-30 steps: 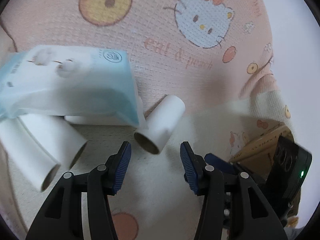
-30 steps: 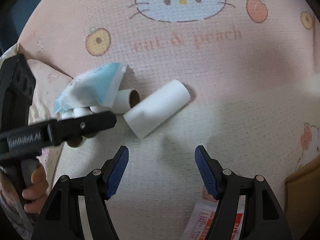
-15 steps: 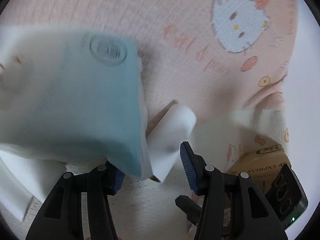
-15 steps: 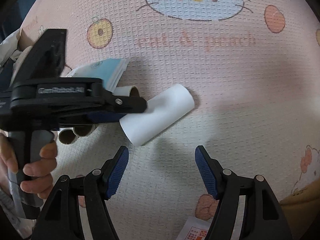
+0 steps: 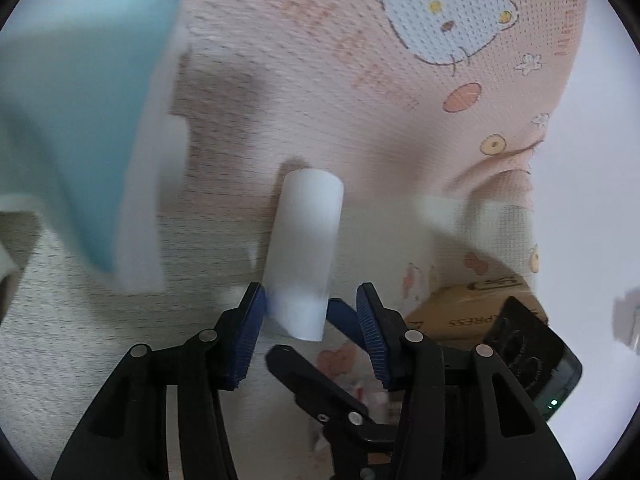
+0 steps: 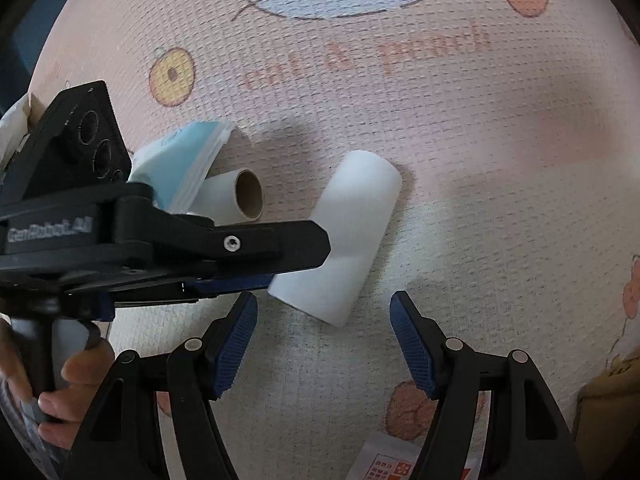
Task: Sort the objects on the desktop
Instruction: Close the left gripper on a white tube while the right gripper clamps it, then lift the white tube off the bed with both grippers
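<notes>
Left wrist view: the left gripper (image 5: 310,304) has its jaws spread around the near end of a white paper roll (image 5: 308,252) — the left pad is at the roll's edge, the right pad stands apart from it, so nothing is pinched. The roll lies on the pink cartoon cloth (image 5: 360,120) and runs straight ahead from the jaws. Ahead and to the left sits a blurred blue tissue pack (image 5: 80,120). Right wrist view: the right gripper (image 6: 324,320) hovers with jaws spread wide and nothing between them — the roll (image 6: 352,236) lies just ahead of them, and a cardboard-cored roll (image 6: 236,196) lies ahead-left, under the tissue pack (image 6: 184,160).
</notes>
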Action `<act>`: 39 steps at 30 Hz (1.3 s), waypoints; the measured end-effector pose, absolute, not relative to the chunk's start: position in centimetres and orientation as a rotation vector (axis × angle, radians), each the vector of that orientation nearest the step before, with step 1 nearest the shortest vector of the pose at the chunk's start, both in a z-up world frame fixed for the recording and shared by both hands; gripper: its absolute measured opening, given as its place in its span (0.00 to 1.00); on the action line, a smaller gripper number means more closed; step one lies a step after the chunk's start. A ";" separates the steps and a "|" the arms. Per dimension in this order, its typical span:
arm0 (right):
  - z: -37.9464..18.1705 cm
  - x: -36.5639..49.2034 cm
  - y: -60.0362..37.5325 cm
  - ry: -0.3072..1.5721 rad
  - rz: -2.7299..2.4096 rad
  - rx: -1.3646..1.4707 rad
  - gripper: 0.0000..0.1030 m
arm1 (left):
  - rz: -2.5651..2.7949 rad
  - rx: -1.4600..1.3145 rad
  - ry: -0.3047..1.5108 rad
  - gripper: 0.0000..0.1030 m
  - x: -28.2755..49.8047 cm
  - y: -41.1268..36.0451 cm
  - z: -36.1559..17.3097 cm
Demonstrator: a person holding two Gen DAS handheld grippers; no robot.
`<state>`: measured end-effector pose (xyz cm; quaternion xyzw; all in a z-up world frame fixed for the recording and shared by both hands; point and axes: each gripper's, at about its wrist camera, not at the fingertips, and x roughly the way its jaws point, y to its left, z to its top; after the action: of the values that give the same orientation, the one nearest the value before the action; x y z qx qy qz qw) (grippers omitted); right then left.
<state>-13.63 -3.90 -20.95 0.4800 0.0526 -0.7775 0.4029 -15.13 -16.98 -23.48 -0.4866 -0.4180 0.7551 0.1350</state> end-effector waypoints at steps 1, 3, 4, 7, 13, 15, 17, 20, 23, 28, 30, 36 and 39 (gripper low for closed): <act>-21.0 -13.7 -3.8 0.122 -1.964 1.214 0.65 | 2.190 -1.418 -1.205 0.50 -15.3 -16.9 -23.5; -21.0 -14.1 -3.5 0.085 -1.967 1.227 0.65 | 2.204 -1.437 -1.198 0.50 -15.7 -16.8 -23.5; -21.1 -14.3 -3.4 0.058 -1.965 1.237 0.65 | 2.209 -1.440 -1.201 0.50 -15.9 -16.8 -23.6; -21.3 -14.8 -3.0 0.019 -1.965 1.257 0.65 | 2.198 -1.439 -1.237 0.43 -16.2 -16.7 -23.9; -21.9 -14.6 -2.6 0.014 -1.922 1.284 0.44 | 2.208 -1.438 -1.205 0.37 -15.8 -15.9 -24.0; -22.0 -14.5 -2.2 0.001 -1.895 1.292 0.43 | 2.212 -1.430 -1.214 0.37 -15.5 -15.9 -24.0; -22.1 -14.3 -1.9 -0.025 -1.873 1.309 0.43 | 2.214 -1.418 -1.226 0.36 -14.9 -16.0 -24.0; -21.8 -12.9 -1.8 -0.047 -1.850 1.316 0.43 | 2.218 -1.389 -1.252 0.35 -13.8 -16.3 -23.7; -21.1 -12.0 -2.0 -0.046 -1.828 1.300 0.43 | 2.213 -1.330 -1.348 0.34 -11.9 -16.7 -23.6; -20.5 -10.2 -2.2 -0.043 -1.775 1.345 0.43 | 2.220 -1.295 -1.400 0.34 -8.3 -17.0 -23.4; -20.4 -9.1 -2.1 -0.037 -1.751 1.377 0.43 | 2.228 -1.289 -1.391 0.34 -6.7 -16.8 -23.3; -19.8 -6.2 -0.2 0.026 -1.705 1.396 0.43 | 2.236 -1.287 -1.317 0.34 -3.4 -14.9 -22.2; -19.5 -4.7 0.4 0.071 -1.700 1.408 0.43 | 2.230 -1.306 -1.313 0.33 -2.0 -14.7 -22.3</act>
<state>-4.72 0.43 -19.52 0.5694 0.0286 -0.6876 0.4497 -2.03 -14.75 -22.28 -0.4473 -0.4496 0.7636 0.1211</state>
